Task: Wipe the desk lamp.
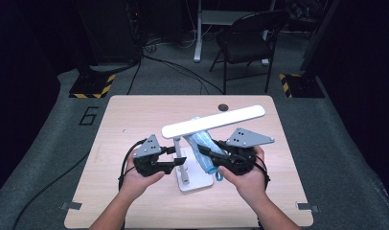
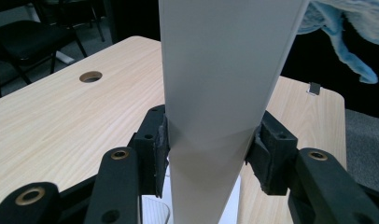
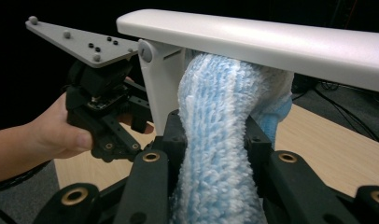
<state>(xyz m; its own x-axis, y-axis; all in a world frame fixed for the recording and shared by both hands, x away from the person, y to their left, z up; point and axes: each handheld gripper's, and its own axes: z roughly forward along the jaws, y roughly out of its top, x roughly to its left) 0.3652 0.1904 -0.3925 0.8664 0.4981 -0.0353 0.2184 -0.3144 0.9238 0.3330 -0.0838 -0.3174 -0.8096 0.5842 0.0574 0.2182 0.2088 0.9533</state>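
Wiping step: left claw [image 1: 176,156] clenched on desk lamp [image 1: 214,121] post near surface's [image 1: 135,115] middle; right claw [image 1: 205,154] grips blue cloth [image 3: 220,140] pressed under lamp head. Next: drag cloth along head.

We find the left gripper [image 1: 175,158] at the white lamp's [image 1: 214,121] post, the right gripper [image 1: 206,154] clamping a blue cloth [image 1: 202,143] beneath its head.

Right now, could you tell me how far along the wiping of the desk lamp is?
Done: the left gripper clamps the lamp's upright post, and the right gripper grips the blue cloth. In hand: the cloth presses against the underside of the lamp head. Left: how much is wiped can't be told.
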